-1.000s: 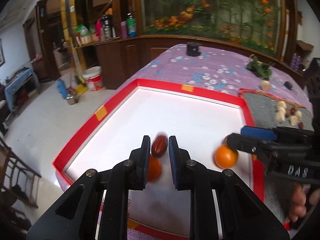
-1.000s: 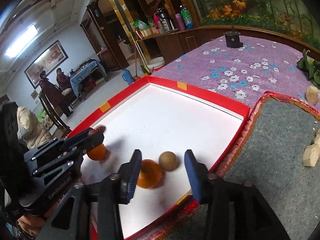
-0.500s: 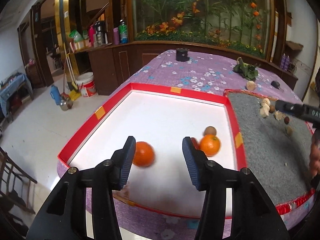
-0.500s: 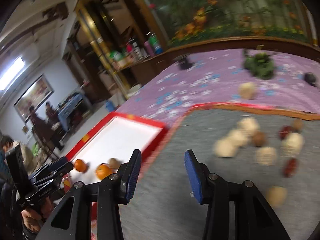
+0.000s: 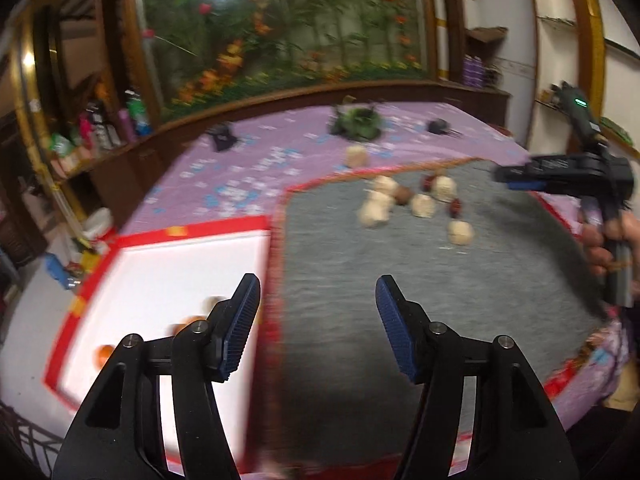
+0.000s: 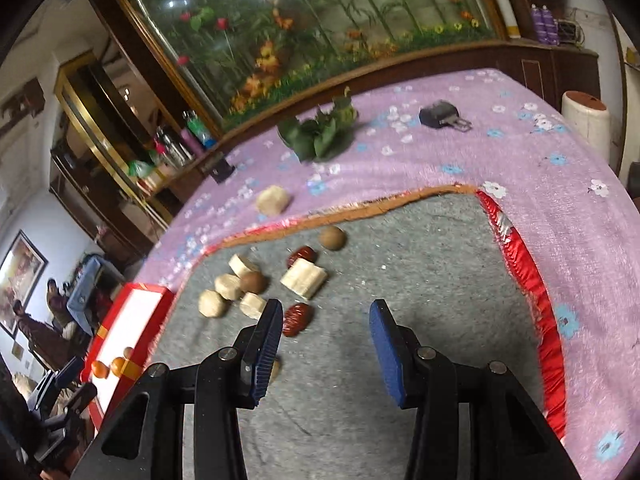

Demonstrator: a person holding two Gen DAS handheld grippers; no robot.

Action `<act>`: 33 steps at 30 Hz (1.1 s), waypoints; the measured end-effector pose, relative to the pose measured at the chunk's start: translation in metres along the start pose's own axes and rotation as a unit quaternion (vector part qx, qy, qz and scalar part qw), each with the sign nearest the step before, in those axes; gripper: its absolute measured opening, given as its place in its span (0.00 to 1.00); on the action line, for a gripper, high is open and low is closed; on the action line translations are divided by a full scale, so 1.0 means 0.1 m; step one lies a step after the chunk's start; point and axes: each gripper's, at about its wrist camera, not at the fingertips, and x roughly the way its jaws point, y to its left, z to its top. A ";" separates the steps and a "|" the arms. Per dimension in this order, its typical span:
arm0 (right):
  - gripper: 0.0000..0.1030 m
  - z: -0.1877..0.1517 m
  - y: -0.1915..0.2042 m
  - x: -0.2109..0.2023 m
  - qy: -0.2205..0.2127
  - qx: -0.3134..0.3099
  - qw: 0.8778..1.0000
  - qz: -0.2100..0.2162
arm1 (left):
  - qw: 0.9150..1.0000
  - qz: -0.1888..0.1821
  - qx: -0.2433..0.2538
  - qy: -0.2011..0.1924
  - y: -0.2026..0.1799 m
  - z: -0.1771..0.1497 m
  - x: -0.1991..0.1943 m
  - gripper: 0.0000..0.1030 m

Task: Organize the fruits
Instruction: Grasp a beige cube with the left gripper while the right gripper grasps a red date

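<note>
Hovering empty over the grey mat (image 6: 420, 280), the right claw (image 6: 324, 344) — half-wide — faces a red date (image 6: 297, 319) at ten o'clock, presumably to sort it.

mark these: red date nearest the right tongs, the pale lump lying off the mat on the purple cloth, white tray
red date (image 6: 298, 319): right wrist view, middle of its wrinkled skin.
pale lump (image 6: 273, 200): right wrist view, centre of its top face.
white tray (image 5: 192, 232): left wrist view, red far rim.

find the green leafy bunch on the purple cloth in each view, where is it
Left wrist: green leafy bunch upper centre, on the purple cloth beyond the grey mat.
Right wrist: upper centre-left, also beyond the mat.
Shared landmark: the pale lump just in front of it.
</note>
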 end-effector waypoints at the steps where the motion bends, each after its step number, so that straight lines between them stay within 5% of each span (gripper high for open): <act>1: 0.43 0.03 -0.01 0.03 0.007 -0.004 1.000 -0.003 | 1.000 -0.007 0.003 0.004 -0.07 0.03 0.02 0.59; 8: 0.43 0.07 0.41 0.43 0.071 -0.083 0.994 -0.029 | 1.000 -0.002 0.023 0.015 -0.25 0.10 0.05 0.59; 12: 0.31 0.02 0.60 0.77 0.113 -0.107 0.985 -0.075 | 0.999 -0.009 0.038 0.012 -0.31 0.16 0.05 0.59; 17: 0.26 -0.01 0.63 0.87 0.114 -0.144 0.978 -0.102 | 0.998 -0.026 0.052 0.017 -0.42 0.26 0.11 0.59; 20: 0.26 0.10 0.43 0.79 0.100 -0.109 0.987 -0.066 | 0.997 -0.039 0.065 0.024 -0.56 0.36 0.23 0.59; 24: 0.26 0.29 -0.09 0.59 0.068 0.004 0.997 0.032 | 0.994 -0.071 0.076 0.046 -0.80 0.48 0.47 0.59; 33: 0.26 0.38 -0.56 0.52 0.061 0.132 0.988 0.052 | 0.985 -0.101 0.087 0.112 -1.25 0.61 1.09 0.57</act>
